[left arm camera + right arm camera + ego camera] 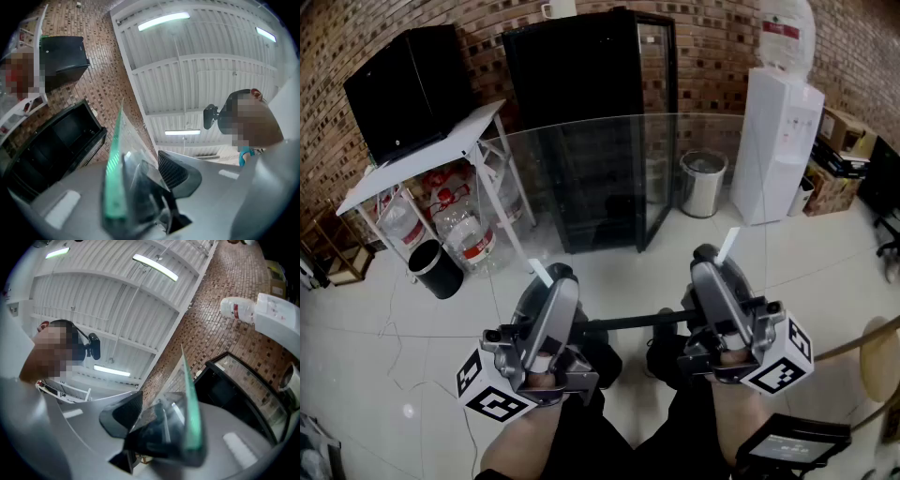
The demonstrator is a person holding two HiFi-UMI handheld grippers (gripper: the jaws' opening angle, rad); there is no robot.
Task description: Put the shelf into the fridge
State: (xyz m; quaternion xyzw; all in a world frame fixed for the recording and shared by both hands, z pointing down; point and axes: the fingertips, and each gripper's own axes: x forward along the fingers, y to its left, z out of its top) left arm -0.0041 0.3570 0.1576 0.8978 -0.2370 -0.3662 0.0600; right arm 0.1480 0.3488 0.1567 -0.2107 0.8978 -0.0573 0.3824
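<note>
I hold a clear glass shelf (619, 178) tilted up in front of me, with its far edge near the top of the black fridge (581, 75). The fridge's glass door (657, 122) stands open to the right. My left gripper (544, 275) is shut on the shelf's near left edge and my right gripper (724, 248) on its near right edge. In the left gripper view the shelf's green edge (114, 178) runs up between the jaws of the left gripper (136, 183), with the fridge (51, 140) beyond. The right gripper view shows the same green edge (191, 413) clamped in the right gripper (173, 423).
Left of the fridge stands a white table (441, 150) bearing a black box (403, 84), with water bottles (459, 230) under it and a black bin (436, 270) in front. A steel bin (703, 183), a white water dispenser (778, 141) and cardboard boxes (834, 169) stand at the right.
</note>
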